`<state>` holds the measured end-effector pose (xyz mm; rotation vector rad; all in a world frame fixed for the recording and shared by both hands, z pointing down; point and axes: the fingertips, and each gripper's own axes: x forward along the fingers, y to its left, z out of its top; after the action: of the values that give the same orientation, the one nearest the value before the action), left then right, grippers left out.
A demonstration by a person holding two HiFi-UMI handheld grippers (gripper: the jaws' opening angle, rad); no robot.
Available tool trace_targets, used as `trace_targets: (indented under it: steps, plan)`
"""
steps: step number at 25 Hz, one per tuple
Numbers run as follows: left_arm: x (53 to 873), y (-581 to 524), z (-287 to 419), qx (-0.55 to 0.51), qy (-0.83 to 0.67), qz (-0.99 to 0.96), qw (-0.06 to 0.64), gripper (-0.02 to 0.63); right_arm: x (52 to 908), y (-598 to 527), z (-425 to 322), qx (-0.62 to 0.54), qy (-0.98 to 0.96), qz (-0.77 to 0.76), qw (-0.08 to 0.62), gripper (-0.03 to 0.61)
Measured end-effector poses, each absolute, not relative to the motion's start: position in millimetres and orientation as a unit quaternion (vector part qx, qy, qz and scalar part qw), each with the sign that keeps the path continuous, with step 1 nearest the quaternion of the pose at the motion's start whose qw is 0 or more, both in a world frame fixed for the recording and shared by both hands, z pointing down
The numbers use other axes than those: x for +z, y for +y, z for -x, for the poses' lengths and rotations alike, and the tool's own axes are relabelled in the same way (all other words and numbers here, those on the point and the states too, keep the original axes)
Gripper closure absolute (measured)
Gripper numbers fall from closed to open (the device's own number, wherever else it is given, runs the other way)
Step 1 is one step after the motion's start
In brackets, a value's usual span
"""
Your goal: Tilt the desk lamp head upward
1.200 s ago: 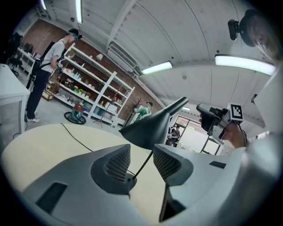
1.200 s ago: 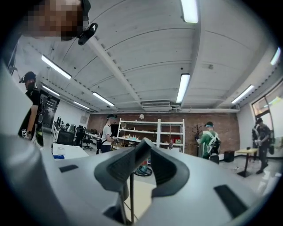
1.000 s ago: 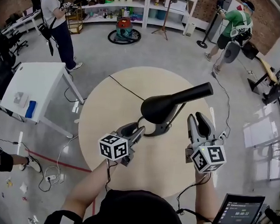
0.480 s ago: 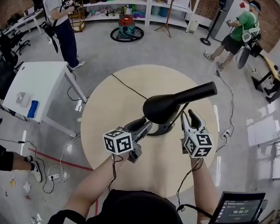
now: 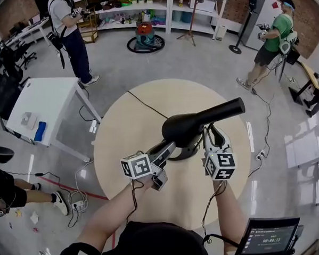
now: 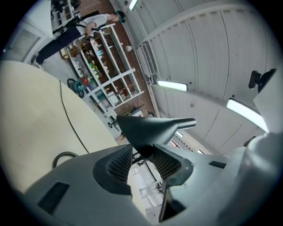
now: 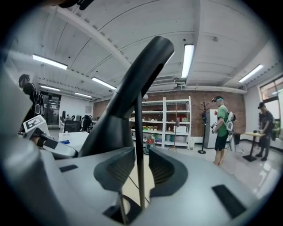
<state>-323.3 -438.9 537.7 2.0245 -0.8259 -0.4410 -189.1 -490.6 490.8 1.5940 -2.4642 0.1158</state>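
A black desk lamp stands on the round beige table (image 5: pixel 127 128). Its cone-shaped head (image 5: pixel 187 128) lies nearly level, the narrow end (image 5: pixel 231 108) pointing right, above the ring base (image 5: pixel 189 151). My left gripper (image 5: pixel 168 146) reaches in under the head from the lower left. In the left gripper view that gripper (image 6: pixel 142 152) is open and the lamp head (image 6: pixel 148 128) hangs just past its tips. My right gripper (image 5: pixel 208 131) sits at the lamp's right side. In the right gripper view it (image 7: pixel 141 161) is open, with the thin stem (image 7: pixel 139 132) running between its pads.
The lamp's black cable (image 5: pixel 146 103) trails across the table to its far left edge. A white table (image 5: pixel 43 99) stands to the left. People stand at the back left (image 5: pixel 69 23) and back right (image 5: pixel 271 39). A tablet screen (image 5: pixel 265 239) sits at the lower right.
Both grippers have closed in on the lamp. The right one moved left and forward until the stem lies between its jaws. The left one pushed forward under the head.
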Motion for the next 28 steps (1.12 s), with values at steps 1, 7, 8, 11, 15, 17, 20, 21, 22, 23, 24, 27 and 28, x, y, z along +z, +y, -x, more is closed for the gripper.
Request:
trace_targets:
  steps: [1,7,8,11,15,17,20,21,22,23,24,27,28]
  plan:
    - [537.8,-438.8,323.8,-0.177,-0.332,-0.817,0.437,0.471,490.4,-490.4,189.9,0.034,-0.835,-0.54,0.105,0.478]
    - [537.8,-439.4,325.5,-0.18,-0.331,-0.818,0.434,0.471,490.6,-490.0,193.0,0.017,-0.832,-0.542,0.115,0.534]
    - [537.7,-440.0,326.8,-0.178,-0.333,-0.819,0.433,0.471,491.1,-490.6,193.3,0.017,-0.832,-0.542,0.115,0.534]
    - [537.0,-441.4,330.1,-0.168,-0.339,-0.823,0.424,0.471,492.3,-492.0,194.0,0.02,-0.833,-0.54,0.117,0.535]
    - [534.3,-441.0,331.0,-0.16,-0.345,-0.827,0.414,0.472,493.0,-491.1,190.0,0.023,-0.833,-0.54,0.12,0.535]
    - [529.8,-441.7,332.0,-0.164,-0.347,-0.827,0.41,0.472,492.1,-491.4,187.1,0.023,-0.832,-0.541,0.119,0.534]
    - [522.4,-443.9,339.0,-0.17,-0.351,-0.828,0.402,0.472,492.4,-492.7,186.5,0.025,-0.832,-0.541,0.12,0.535]
    - [519.9,-444.8,342.4,-0.172,-0.353,-0.829,0.399,0.472,492.5,-493.4,187.5,0.026,-0.832,-0.541,0.12,0.535]
    - [517.5,-445.6,345.7,-0.173,-0.354,-0.829,0.397,0.472,492.5,-494.1,188.6,0.026,-0.832,-0.54,0.121,0.535]
    - [515.5,-446.1,348.2,-0.174,-0.355,-0.829,0.395,0.472,492.5,-494.7,189.4,0.027,-0.833,-0.54,0.121,0.535]
    - [514.2,-446.3,349.7,-0.174,-0.355,-0.83,0.394,0.472,492.5,-495.0,189.6,0.027,-0.833,-0.54,0.121,0.535]
    - [512.4,-446.2,351.6,-0.17,-0.354,-0.833,0.391,0.472,492.7,-495.1,189.6,0.026,-0.832,-0.541,0.119,0.535]
    - [511.4,-446.4,352.8,-0.169,-0.354,-0.834,0.389,0.472,492.7,-495.2,190.0,0.026,-0.832,-0.542,0.119,0.535]
